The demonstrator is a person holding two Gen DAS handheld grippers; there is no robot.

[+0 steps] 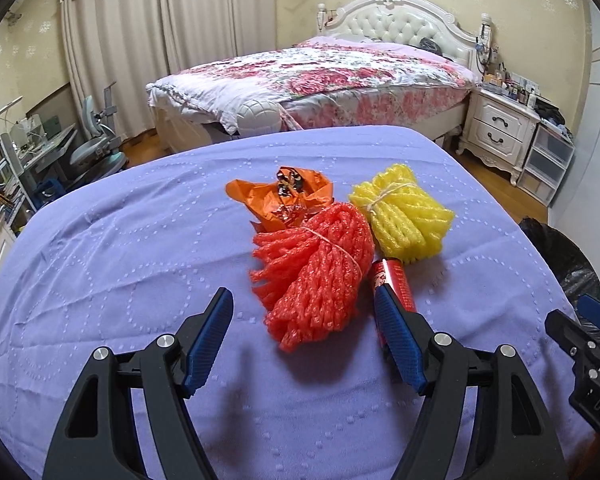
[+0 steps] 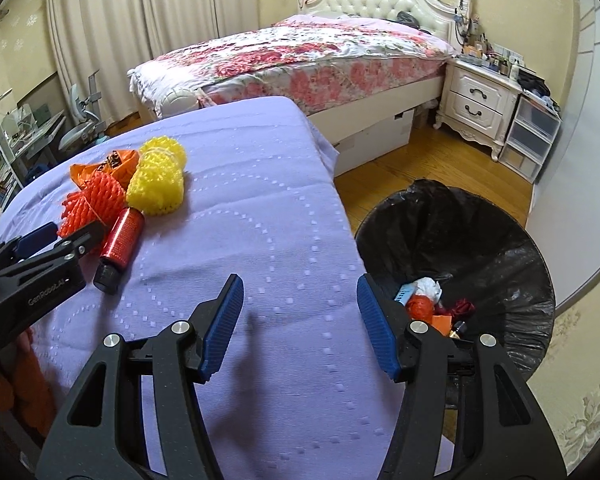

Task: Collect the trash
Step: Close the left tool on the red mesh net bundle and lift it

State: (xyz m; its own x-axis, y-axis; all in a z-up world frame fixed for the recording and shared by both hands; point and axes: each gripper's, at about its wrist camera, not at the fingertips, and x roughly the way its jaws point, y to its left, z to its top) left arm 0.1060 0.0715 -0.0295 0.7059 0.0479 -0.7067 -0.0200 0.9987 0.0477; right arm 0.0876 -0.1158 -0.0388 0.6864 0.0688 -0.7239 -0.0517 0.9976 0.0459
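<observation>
Both grippers' fingers stand apart and hold nothing: the left gripper (image 1: 304, 312) straddles the near end of the red foam net (image 1: 316, 276) on the purple-covered counter (image 1: 120, 248), beside a yellow net (image 1: 404, 216), red bottle (image 2: 121, 240) and orange wrapper (image 1: 268, 198), while the right gripper (image 2: 300, 300) hovers at the counter's edge beside the black-lined bin (image 2: 480, 220).

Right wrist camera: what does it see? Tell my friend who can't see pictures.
The open right gripper hangs empty over a purple cloth, beside a black-lined trash bin that already holds some rubbish. At the far left lie red foam netting, yellow foam netting and a red bottle.
</observation>
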